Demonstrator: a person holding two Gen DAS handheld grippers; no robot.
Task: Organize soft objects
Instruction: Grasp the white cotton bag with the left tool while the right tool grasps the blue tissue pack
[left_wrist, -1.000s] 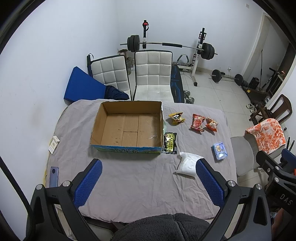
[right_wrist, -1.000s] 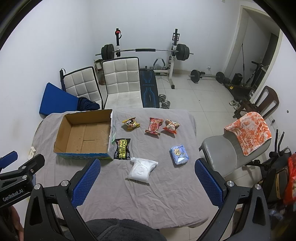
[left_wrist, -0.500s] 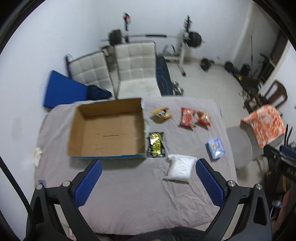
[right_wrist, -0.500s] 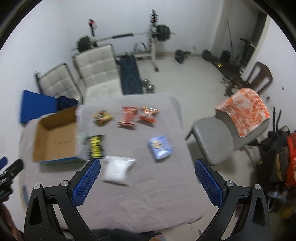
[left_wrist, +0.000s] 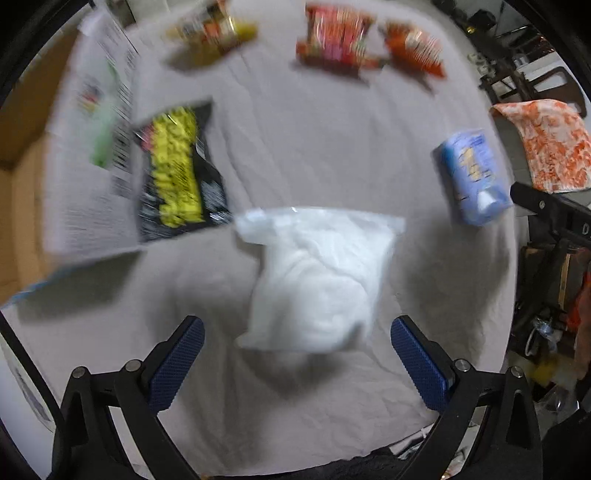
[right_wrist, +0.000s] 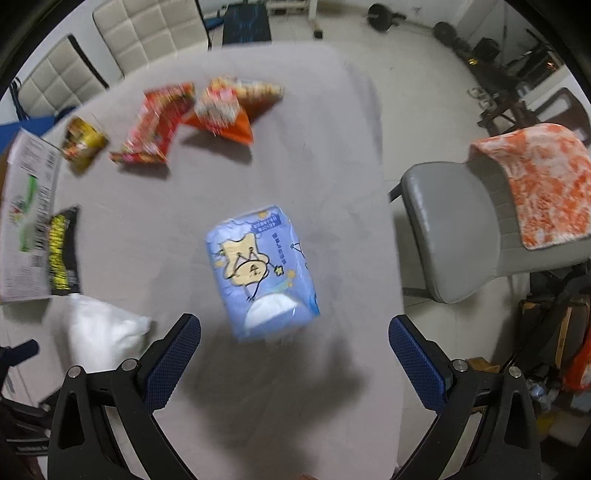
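Note:
A white soft bag lies on the grey cloth just ahead of my left gripper, which is open and empty above it. A blue tissue pack with a cartoon print lies right in front of my right gripper, also open and empty. The same pack shows at the right in the left wrist view, and the white bag at the lower left in the right wrist view. A black and yellow packet leans by the cardboard box. Yellow, red and orange snack packets lie farther back.
The table carries a grey cloth, and its right edge drops off beside a grey chair draped with an orange patterned towel. White padded chairs and weights stand beyond the far edge.
Both grippers have dropped and moved forward toward the table. The left one now hovers close over the white bag, the right one over the blue tissue pack. Both views are motion-blurred.

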